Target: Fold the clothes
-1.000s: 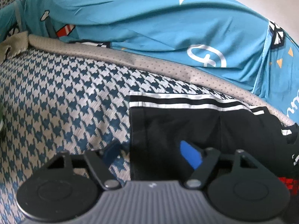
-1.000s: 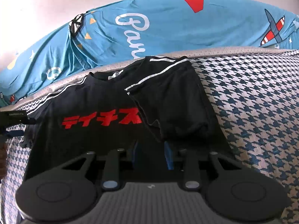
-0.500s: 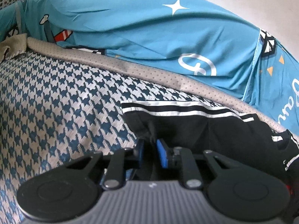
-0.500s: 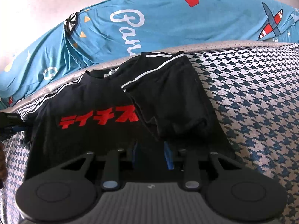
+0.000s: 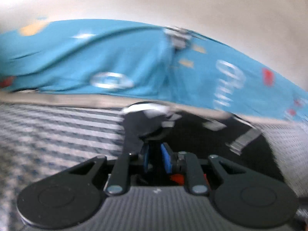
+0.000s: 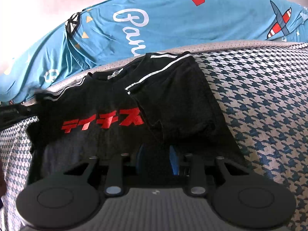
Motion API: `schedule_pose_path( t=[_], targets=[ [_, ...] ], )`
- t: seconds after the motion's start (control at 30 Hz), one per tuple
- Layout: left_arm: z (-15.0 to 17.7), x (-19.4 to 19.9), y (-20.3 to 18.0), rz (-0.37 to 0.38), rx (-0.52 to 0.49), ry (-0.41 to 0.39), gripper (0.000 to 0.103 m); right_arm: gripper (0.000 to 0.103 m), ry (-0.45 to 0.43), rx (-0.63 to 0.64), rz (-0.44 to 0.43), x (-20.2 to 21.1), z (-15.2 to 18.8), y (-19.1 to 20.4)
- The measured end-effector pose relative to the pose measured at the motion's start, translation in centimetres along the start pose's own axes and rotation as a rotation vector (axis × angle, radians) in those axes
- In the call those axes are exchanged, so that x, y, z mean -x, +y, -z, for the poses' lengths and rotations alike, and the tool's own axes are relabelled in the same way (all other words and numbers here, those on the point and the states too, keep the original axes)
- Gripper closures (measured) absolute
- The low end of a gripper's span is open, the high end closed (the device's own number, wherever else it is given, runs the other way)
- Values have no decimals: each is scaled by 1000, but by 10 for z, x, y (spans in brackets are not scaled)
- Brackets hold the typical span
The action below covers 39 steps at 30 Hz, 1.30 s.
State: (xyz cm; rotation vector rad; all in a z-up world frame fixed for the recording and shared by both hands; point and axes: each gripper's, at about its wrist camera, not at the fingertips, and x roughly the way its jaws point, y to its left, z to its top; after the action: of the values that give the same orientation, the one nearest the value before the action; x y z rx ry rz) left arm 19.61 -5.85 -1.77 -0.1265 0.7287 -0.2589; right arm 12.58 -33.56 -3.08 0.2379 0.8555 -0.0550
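the left gripper (image 5: 155,155) pinches a fold of the black t-shirt with red lettering (image 6: 104,122); the right gripper (image 6: 156,162) sits half-closed over its hem, grasp unclear. it lies on the houndstooth bedcover (image 6: 259,105), and that sleeve is best carried flat across the chest, toward the blue printed quilt (image 6: 173,19).

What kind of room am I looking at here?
Probably a bedroom: a black T-shirt lies on a houndstooth-patterned bed cover, with a blue cartoon-print quilt bunched behind it against a plain pale wall.
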Motion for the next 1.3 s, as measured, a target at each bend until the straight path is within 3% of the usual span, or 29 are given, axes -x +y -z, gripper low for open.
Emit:
schedule_pose_path(
  t=[0.03, 0.17, 0.5, 0.67, 1.0, 1.3],
  targets=[
    [3, -2, -8, 25, -25, 19, 82, 72, 1, -1, 0, 0, 0, 0],
    [9, -4, -21, 43, -69, 36, 62, 72, 1, -6, 4, 0, 0, -1],
    [4, -4, 7, -75, 20, 34, 45, 72, -35, -22, -10, 5, -5, -7],
    [2, -3, 14, -158, 27, 34, 25, 72, -83, -49, -14, 8, -16, -19],
    [-7, -3, 43, -276, 57, 81, 17, 72, -126, -212, -45, 6, -37, -61],
    [8, -9, 34, -292, -17, 147, 16, 72, -112, -301, -111, -4, -42, -77]
  ],
)
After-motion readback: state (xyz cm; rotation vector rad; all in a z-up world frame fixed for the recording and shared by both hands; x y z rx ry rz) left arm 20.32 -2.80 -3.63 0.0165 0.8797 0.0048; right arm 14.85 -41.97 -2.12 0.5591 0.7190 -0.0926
